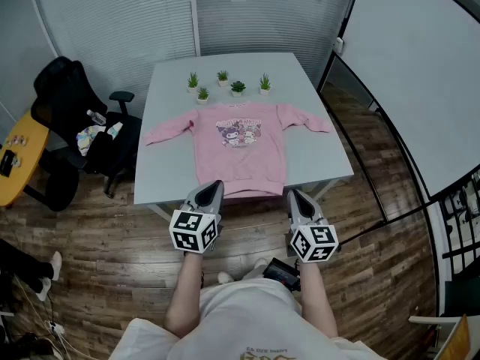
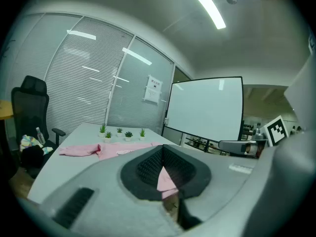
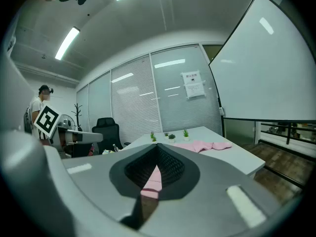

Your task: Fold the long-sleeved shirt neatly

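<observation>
A pink long-sleeved shirt [image 1: 240, 148] with a cartoon print lies flat, front up, on the grey table [image 1: 169, 175]. Both sleeves are spread out to the sides and the hem lies at the near edge. My left gripper [image 1: 214, 187] hovers just before the hem's left corner, jaws shut and empty. The right gripper [image 1: 295, 195] is beside the hem's right corner, also shut and empty. In the left gripper view, the shirt [image 2: 98, 149] shows beyond the closed left gripper [image 2: 162, 149]. The right gripper view has the shirt [image 3: 202, 145] past the closed right gripper [image 3: 157, 147].
Several small potted plants [image 1: 229, 83] stand in a row at the table's far edge. A black office chair [image 1: 71, 96] with bags sits at the left, beside a yellow table [image 1: 19, 163]. A large white board [image 1: 420, 66] leans at the right. Wood floor surrounds the table.
</observation>
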The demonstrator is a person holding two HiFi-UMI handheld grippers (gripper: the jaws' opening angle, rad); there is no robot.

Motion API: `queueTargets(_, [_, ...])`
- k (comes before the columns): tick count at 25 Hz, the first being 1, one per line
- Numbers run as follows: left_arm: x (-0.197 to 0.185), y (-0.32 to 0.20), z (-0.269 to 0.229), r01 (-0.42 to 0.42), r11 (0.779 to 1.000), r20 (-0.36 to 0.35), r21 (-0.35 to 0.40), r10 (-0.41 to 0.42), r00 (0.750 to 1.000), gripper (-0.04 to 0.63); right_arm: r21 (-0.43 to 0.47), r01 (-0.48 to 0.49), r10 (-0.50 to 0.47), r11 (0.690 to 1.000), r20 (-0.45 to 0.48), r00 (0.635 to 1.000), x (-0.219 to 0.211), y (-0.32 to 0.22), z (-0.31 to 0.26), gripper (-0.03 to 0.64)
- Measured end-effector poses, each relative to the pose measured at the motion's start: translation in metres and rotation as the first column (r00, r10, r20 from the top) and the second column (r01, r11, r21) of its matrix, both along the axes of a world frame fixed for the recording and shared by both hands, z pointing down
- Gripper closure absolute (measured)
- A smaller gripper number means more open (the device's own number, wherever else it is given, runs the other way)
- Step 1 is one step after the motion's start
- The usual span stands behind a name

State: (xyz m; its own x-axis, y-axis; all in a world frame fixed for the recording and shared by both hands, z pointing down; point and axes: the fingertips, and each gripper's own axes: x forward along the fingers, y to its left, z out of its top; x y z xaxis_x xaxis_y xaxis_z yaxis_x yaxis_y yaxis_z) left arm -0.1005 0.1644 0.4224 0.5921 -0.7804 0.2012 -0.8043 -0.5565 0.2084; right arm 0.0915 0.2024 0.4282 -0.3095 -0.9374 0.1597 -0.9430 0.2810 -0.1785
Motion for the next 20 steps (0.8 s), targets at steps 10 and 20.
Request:
queueTargets(10, [0.005, 0.006, -0.004, -0.027, 1.000, 0.008, 0.008, 0.027, 1.000, 0.588, -0.006, -0.033, 0.033, 0.999, 0.012, 0.999, 0.006, 0.008, -0.001, 0.604])
queueTargets(20, [0.038, 0.013, 0.013, -0.211, 0.976, -0.042, -0.058, 0.209, 0.977, 0.301, -0.019, -0.011, 0.015, 1.000, 0.200, 0.980, 0.010, 0.007, -0.003, 0.362])
